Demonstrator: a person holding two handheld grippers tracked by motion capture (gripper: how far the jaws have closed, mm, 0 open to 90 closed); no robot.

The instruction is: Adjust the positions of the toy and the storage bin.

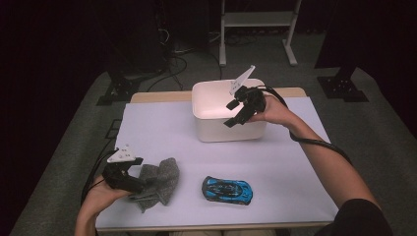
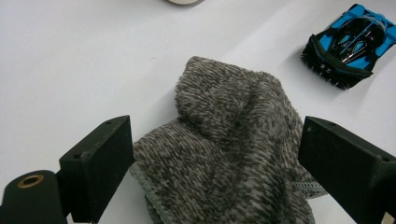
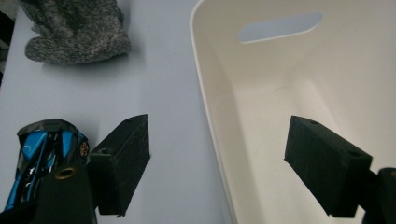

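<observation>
A crumpled grey knitted cloth [image 1: 158,183] lies at the near left of the white table sheet. My left gripper [image 1: 140,172] is open right at it; in the left gripper view the cloth [image 2: 229,140] sits between the spread jaws, untouched. A blue and black toy car [image 1: 227,190] rests near the front edge, seen too as the car [image 2: 349,44] in the left gripper view and the car [image 3: 39,154] in the right. My right gripper [image 1: 233,113] hangs open over the near rim of a white bin [image 1: 211,98], jaws straddling the bin's wall [image 3: 210,116]. The bin looks empty.
The white sheet [image 1: 295,162] covers the table, with bare room between bin and car. A white metal frame [image 1: 255,19] and cables stand on the floor beyond the table. My right gripper's cable trails along the forearm.
</observation>
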